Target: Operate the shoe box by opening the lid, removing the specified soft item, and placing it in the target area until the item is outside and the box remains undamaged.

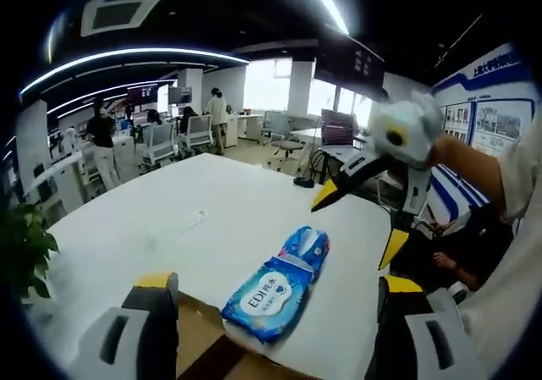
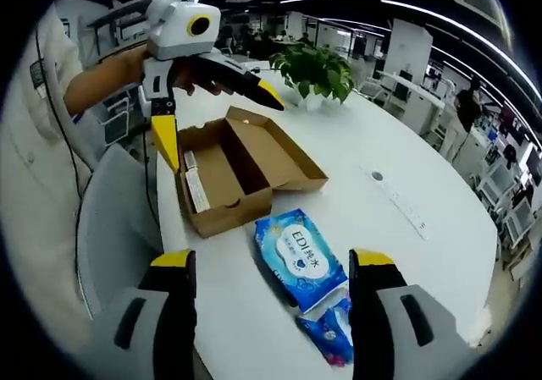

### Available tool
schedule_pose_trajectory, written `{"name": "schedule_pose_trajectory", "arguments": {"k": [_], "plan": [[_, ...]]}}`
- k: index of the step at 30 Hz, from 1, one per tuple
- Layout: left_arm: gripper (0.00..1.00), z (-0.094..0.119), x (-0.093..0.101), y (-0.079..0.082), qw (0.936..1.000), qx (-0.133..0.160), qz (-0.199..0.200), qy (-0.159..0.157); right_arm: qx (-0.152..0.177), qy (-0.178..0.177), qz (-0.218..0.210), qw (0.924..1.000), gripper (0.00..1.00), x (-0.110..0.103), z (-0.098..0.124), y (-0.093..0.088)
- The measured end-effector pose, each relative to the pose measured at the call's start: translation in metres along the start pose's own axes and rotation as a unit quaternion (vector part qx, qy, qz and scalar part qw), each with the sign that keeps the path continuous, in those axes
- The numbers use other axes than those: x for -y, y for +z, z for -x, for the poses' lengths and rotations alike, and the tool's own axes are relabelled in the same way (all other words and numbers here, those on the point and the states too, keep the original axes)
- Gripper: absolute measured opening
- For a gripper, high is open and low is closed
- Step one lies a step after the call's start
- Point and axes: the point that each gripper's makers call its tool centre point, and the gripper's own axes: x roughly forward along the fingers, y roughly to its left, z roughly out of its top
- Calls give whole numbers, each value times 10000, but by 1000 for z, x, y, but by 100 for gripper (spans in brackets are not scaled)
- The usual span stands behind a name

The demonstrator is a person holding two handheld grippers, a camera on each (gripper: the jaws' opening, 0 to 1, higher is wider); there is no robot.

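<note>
An open brown shoe box (image 2: 246,168) lies on the white table (image 2: 406,134), lid folded back, inside mostly bare. A blue soft wipes pack (image 2: 301,257) lies on the table just in front of the box, outside it, with a blue patterned piece (image 2: 334,333) at its near end. My right gripper (image 2: 273,259) is open above the pack, nothing between its jaws. My left gripper (image 2: 218,119) hovers open over the box's far side. In the left gripper view the pack (image 1: 275,291) lies near the table edge, my left gripper (image 1: 278,283) open over it, and the right gripper (image 1: 359,225) open above.
A potted plant (image 2: 318,71) stands behind the box. A grey chair (image 2: 110,219) sits at the table's near edge beside a person's sleeve (image 2: 42,143). A thin strip (image 2: 398,198) lies on the table. Office desks, chairs and people (image 1: 102,139) fill the background.
</note>
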Motion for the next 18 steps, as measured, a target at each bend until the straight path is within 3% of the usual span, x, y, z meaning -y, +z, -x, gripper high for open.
{"name": "schedule_pose_trajectory", "arguments": {"k": [18], "plan": [[100, 55, -26, -35, 9983, 146, 219, 529, -42, 534, 445, 9976, 60, -35, -40, 21]]}}
